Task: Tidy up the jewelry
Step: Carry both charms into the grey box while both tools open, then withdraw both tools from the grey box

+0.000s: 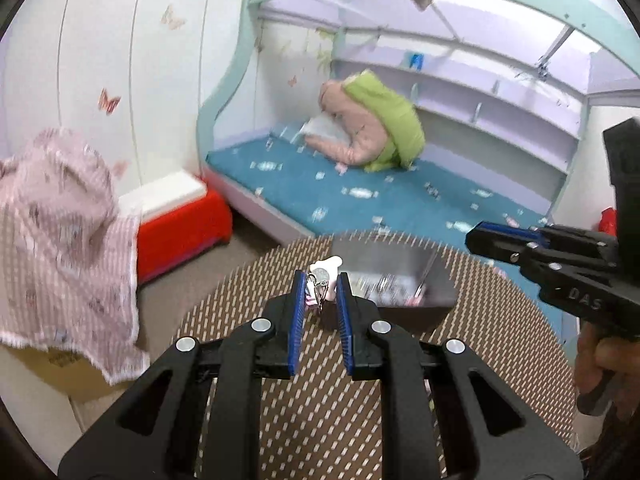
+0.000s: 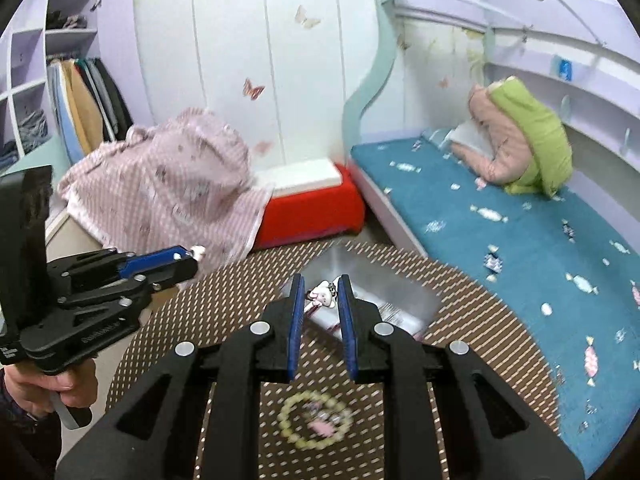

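A small white charm (image 1: 323, 278) with a metal clasp hangs between the tips of the left gripper (image 1: 320, 292), whose jaws are nearly closed and pinch it. A similar white figurine charm (image 2: 322, 295) sits the same way in the right gripper (image 2: 320, 296), its jaws also drawn close and gripping. Each piece is held by its edge at the very fingertips, probably so it can dangle free and be lowered cleanly into a compartment.

Just beyond both charms, on the far part of the bench (image 1: 240, 332), a round surface under a brown woven mat, stands a dark open jewelry box (image 1: 400, 280) with a shiny lifted lid (image 2: 360, 272). Small items inside are blurred and cannot be made out. Both grippers are above the bench and angled downward toward the box, which suggests the charms are headed there.

Nearer on the bench, below the right gripper, lies a pale beaded bracelet (image 2: 316, 424) in a ring, with small pink pieces inside it, not yet put away.

The other hand's gripper shows at the edge of each view, with a person's hand on its handle.

Farther off: a bed with a teal mattress (image 1: 360, 200) on the right, a red storage box (image 1: 180, 232), and a pink checked cloth (image 1: 60, 220) draped on the left.
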{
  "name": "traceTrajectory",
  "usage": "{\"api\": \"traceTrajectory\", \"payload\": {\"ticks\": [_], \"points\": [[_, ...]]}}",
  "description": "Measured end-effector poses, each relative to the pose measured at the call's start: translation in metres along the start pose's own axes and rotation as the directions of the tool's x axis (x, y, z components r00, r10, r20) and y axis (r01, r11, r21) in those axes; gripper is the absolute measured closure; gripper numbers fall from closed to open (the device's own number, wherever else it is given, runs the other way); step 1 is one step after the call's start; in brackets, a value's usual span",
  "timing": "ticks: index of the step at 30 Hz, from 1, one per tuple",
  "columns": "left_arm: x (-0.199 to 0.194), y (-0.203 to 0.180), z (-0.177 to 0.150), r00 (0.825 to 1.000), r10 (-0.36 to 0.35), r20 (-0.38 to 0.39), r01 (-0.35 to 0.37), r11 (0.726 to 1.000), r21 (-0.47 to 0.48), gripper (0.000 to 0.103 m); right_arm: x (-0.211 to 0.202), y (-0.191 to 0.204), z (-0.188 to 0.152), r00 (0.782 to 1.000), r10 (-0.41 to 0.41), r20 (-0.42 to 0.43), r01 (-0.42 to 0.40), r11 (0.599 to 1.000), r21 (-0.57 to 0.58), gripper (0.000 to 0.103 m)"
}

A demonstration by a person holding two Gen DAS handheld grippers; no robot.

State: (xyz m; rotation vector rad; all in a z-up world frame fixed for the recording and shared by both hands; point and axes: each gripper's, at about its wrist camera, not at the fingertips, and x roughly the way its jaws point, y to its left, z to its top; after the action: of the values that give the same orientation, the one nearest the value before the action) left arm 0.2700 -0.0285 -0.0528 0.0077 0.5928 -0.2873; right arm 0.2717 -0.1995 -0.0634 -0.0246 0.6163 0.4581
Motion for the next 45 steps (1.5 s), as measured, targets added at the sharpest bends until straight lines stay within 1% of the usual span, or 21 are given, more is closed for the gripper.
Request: {"api": "traceTrajectory", "payload": {"ticks": [2,5,8,12,16,20,21,22,23,24,25,26,27,29,30,31,32,33,35,38,45], "points": [[-0.001,-0.006,0.016,1.0,-0.016,0.026,0.016,1.0,0.014,0.087,-0.003,-0.01,0.01,1.0,-0.002,0.013,0.002,1.0,0.017,0.088],[0.004,-0.014,0.04,0.996,-0.07,0.046,0.07,0.997,0.016,0.087,-0.005,-0.024,0.02,1.0,-0.004,0.03,0.003,0.999,0.047,0.088],[0.013,-0.025,0.057,0.994,-0.105,0.042,0.104,0.994,0.026,0.087,-0.004,-0.031,0.027,1.0,-0.01,0.03,0.008,0.998,0.064,0.088],[0.032,-0.038,0.072,0.991,-0.132,0.014,0.131,0.99,0.048,0.087,0.006,-0.036,0.033,1.0,-0.006,0.008,0.005,0.997,0.075,0.088],[0.051,-0.043,0.074,0.988,-0.148,-0.032,0.149,0.988,0.043,0.087,0.019,-0.042,0.034,1.0,-0.002,-0.027,0.005,0.996,0.092,0.087],[0.069,-0.044,0.073,0.986,-0.145,-0.082,0.148,0.988,0.034,0.086,0.033,-0.047,0.033,0.998,0.003,-0.059,0.004,0.993,0.117,0.086],[0.073,-0.044,0.071,0.986,-0.14,-0.091,0.144,0.989,0.032,0.084,0.036,-0.048,0.032,0.998,0.002,-0.064,0.006,0.992,0.125,0.085],[0.077,-0.042,0.07,0.986,-0.134,-0.102,0.138,0.99,0.032,0.069,0.038,-0.049,0.031,0.998,0.003,-0.068,0.007,0.991,0.133,0.084],[0.08,-0.041,0.069,0.987,-0.126,-0.104,0.13,0.991,0.029,0.058,0.04,-0.049,0.031,0.997,0.003,-0.071,0.007,0.99,0.141,0.081],[0.082,-0.039,0.069,0.989,-0.109,-0.102,0.112,0.993,0.024,0.039,0.04,-0.051,0.03,0.997,0.001,-0.072,0.009,0.989,0.147,0.075],[0.082,-0.039,0.068,0.99,-0.101,-0.101,0.104,0.994,0.024,0.034,0.041,-0.051,0.029,0.997,0.0,-0.073,0.011,0.988,0.152,0.074],[0.082,-0.037,0.067,0.99,-0.095,-0.1,0.097,0.995,0.024,0.034,0.041,-0.053,0.028,0.997,-0.003,-0.074,0.014,0.988,0.157,0.073],[0.082,-0.034,0.066,0.991,-0.087,-0.101,0.09,0.996,0.02,0.033,0.04,-0.055,0.027,0.997,-0.004,-0.074,0.016,0.986,0.164,0.067],[0.08,-0.029,0.064,0.993,-0.069,-0.096,0.07,0.998,0.007,0.024,0.036,-0.058,0.026,0.998,-0.023,-0.059,0.034,0.983,0.178,0.039],[0.077,-0.026,0.063,0.995,-0.054,-0.085,0.054,0.999,-0.004,0.017,0.033,-0.06,0.026,0.998,-0.03,-0.051,0.039,0.982,0.184,0.034],[0.074,-0.023,0.063,0.996,-0.044,-0.079,0.044,0.999,-0.009,0.012,0.031,-0.061,0.026,0.998,-0.033,-0.044,0.041,0.98,0.193,0.025],[0.069,-0.02,0.062,0.998,-0.027,-0.064,0.026,1.0,-0.016,0.011,0.028,-0.063,0.026,0.999,-0.041,-0.033,0.047,0.978,0.204,0.013],[0.065,-0.018,0.062,0.998,-0.016,-0.057,0.015,1.0,-0.017,0.011,0.025,-0.063,0.026,0.998,-0.054,-0.023,0.057,0.976,0.21,0.008],[0.056,-0.016,0.062,0.999,0.014,-0.04,-0.014,1.0,-0.018,0.008,0.019,-0.065,0.026,0.997,-0.08,-0.02,0.083,0.972,0.218,0.007],[0.037,-0.015,0.059,0.999,0.05,-0.004,-0.05,0.999,-0.016,0.007,0.011,-0.066,0.025,0.993,-0.114,-0.01,0.113,0.965,0.238,0.007],[-0.009,-0.016,0.052,0.994,0.083,0.066,-0.081,0.996,-0.031,0.006,-0.018,-0.055,0.023,0.992,-0.122,0.033,0.111,0.967,0.229,0.007]]}}
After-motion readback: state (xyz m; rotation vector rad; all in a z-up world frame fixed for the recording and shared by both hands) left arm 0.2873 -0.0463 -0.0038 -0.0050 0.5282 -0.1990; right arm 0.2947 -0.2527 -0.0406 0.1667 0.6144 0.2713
